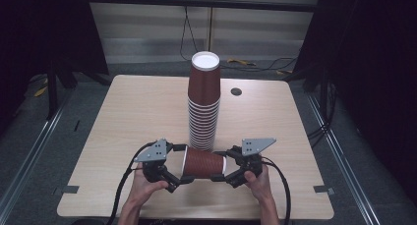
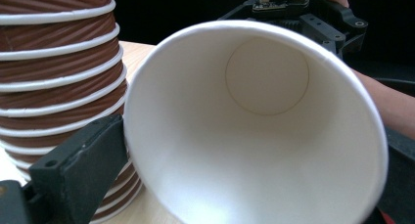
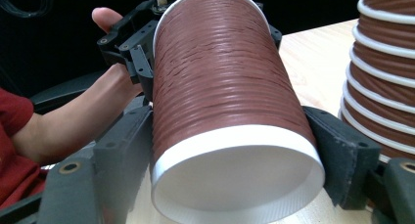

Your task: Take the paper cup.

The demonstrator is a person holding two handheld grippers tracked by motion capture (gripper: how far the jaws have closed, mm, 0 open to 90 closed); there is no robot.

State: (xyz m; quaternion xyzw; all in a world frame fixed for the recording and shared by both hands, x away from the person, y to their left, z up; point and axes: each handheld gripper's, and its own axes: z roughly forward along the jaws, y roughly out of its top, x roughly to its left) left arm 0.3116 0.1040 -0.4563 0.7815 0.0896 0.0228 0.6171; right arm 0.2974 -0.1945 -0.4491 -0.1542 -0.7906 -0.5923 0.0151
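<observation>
A brown ribbed paper cup (image 1: 204, 162) lies on its side just above the table's front edge, held between my two grippers. Its white mouth (image 2: 254, 136) faces my left gripper (image 1: 182, 163), whose jaws stand open on either side of the rim, which keeps its round shape. My right gripper (image 1: 222, 166) is shut on the cup's base end, with a pad against each side of the brown wall (image 3: 220, 77). Just behind the cup rises a tall stack of upside-down brown cups (image 1: 204, 102).
The light wooden table (image 1: 137, 112) has a small dark grommet hole (image 1: 236, 92) right of the stack. The stack (image 2: 58, 62) stands close beside my left jaw, and it shows at the right edge (image 3: 386, 62) of the right gripper view. Black stands and cables flank the table.
</observation>
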